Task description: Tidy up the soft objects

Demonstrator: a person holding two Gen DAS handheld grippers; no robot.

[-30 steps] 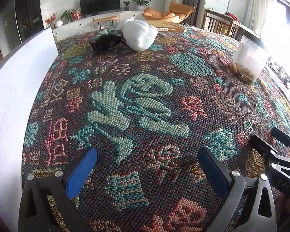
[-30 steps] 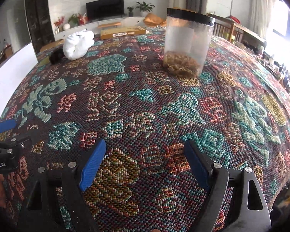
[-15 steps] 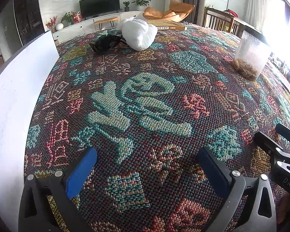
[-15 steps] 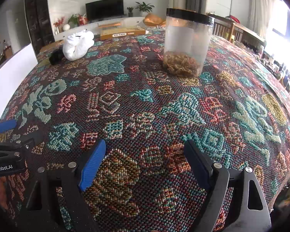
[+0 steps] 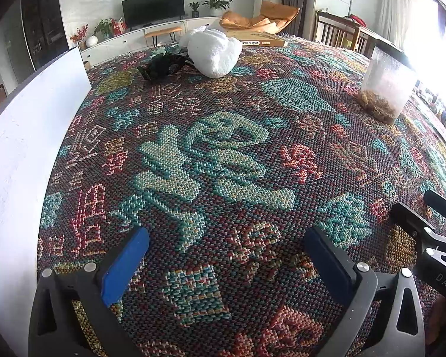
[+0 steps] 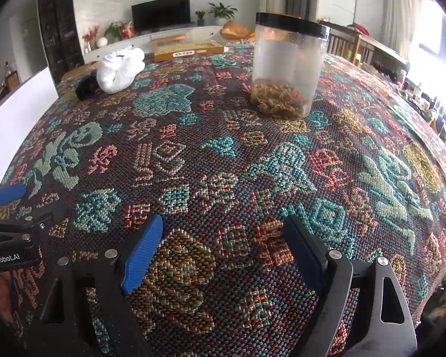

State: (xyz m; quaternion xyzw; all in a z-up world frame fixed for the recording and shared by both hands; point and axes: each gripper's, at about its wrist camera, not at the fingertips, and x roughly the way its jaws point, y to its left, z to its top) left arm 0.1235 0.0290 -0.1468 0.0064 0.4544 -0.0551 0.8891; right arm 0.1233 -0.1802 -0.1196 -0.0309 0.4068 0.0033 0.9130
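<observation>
- Here, the left gripper (image 5: pixel 226 255) hangs over the patterned woven cloth (image 5: pixel 223 160) with its blue-padded jaws spread wide and nothing between them.
- The right gripper (image 6: pixel 223 250) is likewise released, jaws wide apart above bare cloth, grasping nothing.
- The white soft bundle (image 5: pixel 214 52) lies at the far side of the cloth, well apart from both grippers.
- A dark soft item (image 5: pixel 160 65) sits just beside the bundle, on its left; whether they touch is unclear.
- The clear jar (image 6: pixel 288 65) with a black lid stands upright ahead of the right gripper, brownish material in its bottom.
- A flat yellowish box (image 6: pixel 190 50) lies beyond it.
</observation>
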